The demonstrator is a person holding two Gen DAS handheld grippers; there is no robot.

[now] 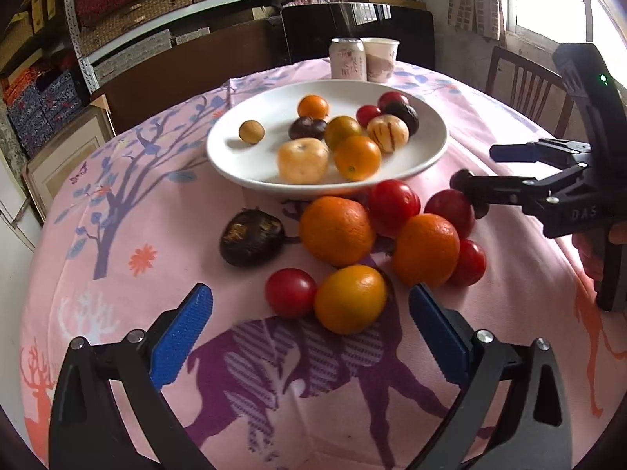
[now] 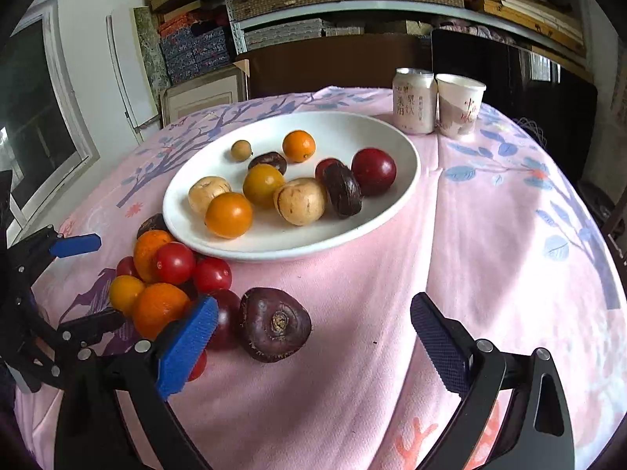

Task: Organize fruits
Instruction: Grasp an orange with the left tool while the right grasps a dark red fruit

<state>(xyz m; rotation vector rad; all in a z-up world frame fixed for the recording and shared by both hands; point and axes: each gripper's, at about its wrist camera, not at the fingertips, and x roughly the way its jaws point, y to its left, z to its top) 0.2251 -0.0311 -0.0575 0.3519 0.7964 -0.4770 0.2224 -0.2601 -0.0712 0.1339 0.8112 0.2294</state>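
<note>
Both grippers wide open, empty | left gripper [image 1: 309,321] faces yellow-orange fruit [image 1: 350,299] just ahead | right gripper [image 2: 313,327] frames dark purple fruit [image 2: 274,324], I judge for plate [image 2: 392,203] beyond.

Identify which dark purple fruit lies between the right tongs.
The big dark purple fruit on the cloth, stem scar up, right of the loose pile. It lies between the open right tongs; the other dark ones sit on the plate.
</note>
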